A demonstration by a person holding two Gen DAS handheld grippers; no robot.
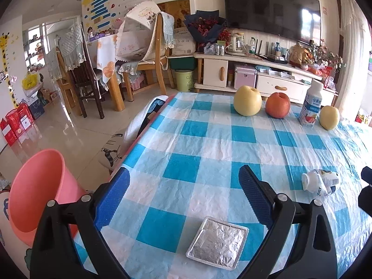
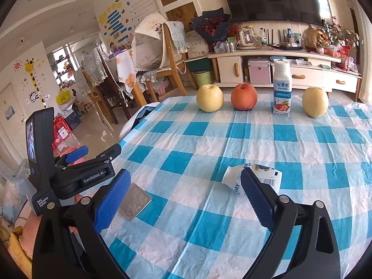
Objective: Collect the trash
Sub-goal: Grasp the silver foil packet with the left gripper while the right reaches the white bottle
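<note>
A: How is the left gripper (image 1: pixel 183 186) held?

B: Low over the near edge of the table, pointing forward across the checked tablecloth (image 1: pixel 202 139). Its jaws are spread wide with nothing between them. In the right wrist view the same tool (image 2: pixel 79 162) shows from the side at the table's left edge, angled in over the cloth, with part of a hand under it.

A: And the trash near it?

B: A flat foil tray (image 1: pixel 217 243) lies on the cloth just ahead of the left gripper, roughly between the lines of its two blue pads (image 1: pixel 116 200) but nearer the camera than their tips. The pads are not touching it. A pink bin (image 1: pixel 39 193) stands off the table's left side, beside the left finger.

A: The right gripper (image 2: pixel 183 186)?

B: Also low and pointing forward, jaws equally wide apart and gripping nothing. A crushed white bottle (image 2: pixel 253 179) lies on its side on the cloth, partly hidden behind the right-hand finger's tip. Whether the finger touches it, I cannot tell. The foil tray (image 2: pixel 134 202) sits just past its left-hand pad.

A: What is farther back?

B: A row near the far edge: a yellow apple (image 2: pixel 209 97), a red apple (image 2: pixel 244 96), an upright yogurt bottle (image 2: pixel 282 90) and another yellow fruit (image 2: pixel 315 102), well apart from both grippers.
</note>
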